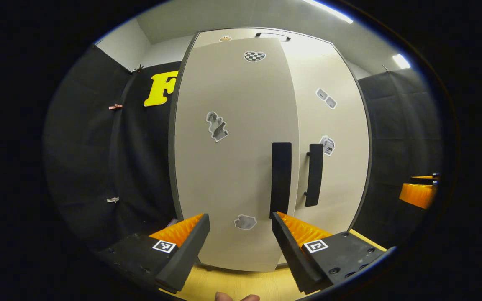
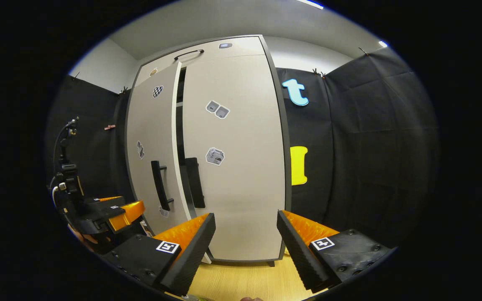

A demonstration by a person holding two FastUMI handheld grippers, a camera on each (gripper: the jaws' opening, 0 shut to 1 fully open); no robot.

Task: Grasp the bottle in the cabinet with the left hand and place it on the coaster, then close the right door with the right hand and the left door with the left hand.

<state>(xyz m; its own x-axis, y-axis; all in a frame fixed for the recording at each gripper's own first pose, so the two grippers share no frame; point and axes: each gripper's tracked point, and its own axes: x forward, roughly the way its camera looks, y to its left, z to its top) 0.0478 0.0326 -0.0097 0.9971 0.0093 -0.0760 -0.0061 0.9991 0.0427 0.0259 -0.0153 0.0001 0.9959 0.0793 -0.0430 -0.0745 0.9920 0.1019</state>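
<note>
cabinet [image 2: 241, 167]: you face a tall pale cabinet with stickers, upright on the wooden floor | right door [image 2: 234, 154]: flush shut, dark vertical handle | left door [image 2: 153, 150]: slightly ajar, a dark gap beside its inner edge, dark vertical handle

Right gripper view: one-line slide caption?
Open right gripper faces beige two-door cabinet; left door slightly ajar, right door closed.
</note>
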